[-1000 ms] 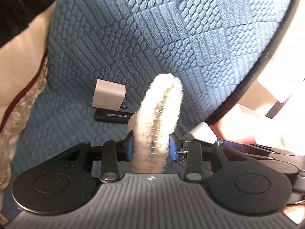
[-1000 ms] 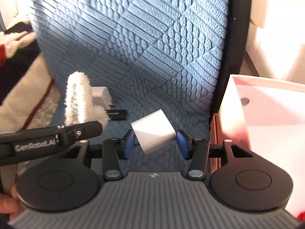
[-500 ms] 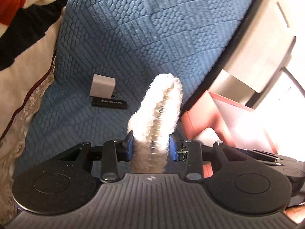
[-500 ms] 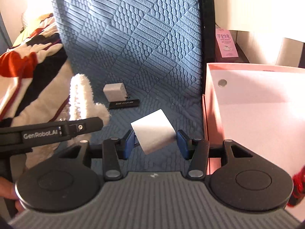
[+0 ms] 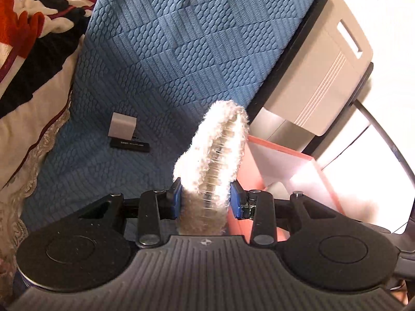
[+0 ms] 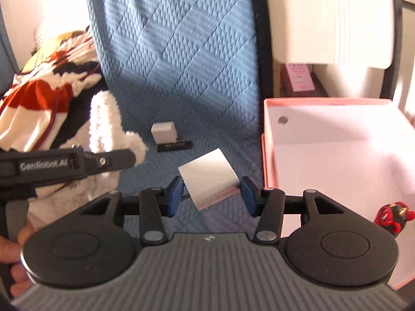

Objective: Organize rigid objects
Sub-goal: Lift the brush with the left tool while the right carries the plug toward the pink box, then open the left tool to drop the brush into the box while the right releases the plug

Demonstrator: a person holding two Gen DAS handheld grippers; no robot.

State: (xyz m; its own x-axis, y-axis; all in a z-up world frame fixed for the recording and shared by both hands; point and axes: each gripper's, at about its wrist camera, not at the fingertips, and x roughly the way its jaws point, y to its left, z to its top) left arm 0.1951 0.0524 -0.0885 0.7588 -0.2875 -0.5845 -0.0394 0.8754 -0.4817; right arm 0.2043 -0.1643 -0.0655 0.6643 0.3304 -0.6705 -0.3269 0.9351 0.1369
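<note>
Fingers [image 5: 174, 199] of the left gripper [image 5: 205, 199] are clamped on a fluffy white hair clip [image 5: 215, 153], which stands up between the blue pads. We note the right gripper [image 6: 211, 194] pinching a small silver-white box [image 6: 208, 177], tilted on one corner and held clear of the blue quilted bed cover [image 6: 181, 51]. We find a white charger cube [image 6: 163, 132] resting on the cover, with a black bar with white print [image 6: 175, 146] just in front of it, apparently touching. We record a pink open box [image 6: 269, 160] at the right edge of the bed, beside the right gripper; a small red and black figure [image 6: 391, 216] lies in its near corner. We see a patterned red, black and cream blanket [image 5: 23, 39] bunched on the left. Part of a hand [image 6: 11, 256] shows at the lower left of the right wrist view.
</note>
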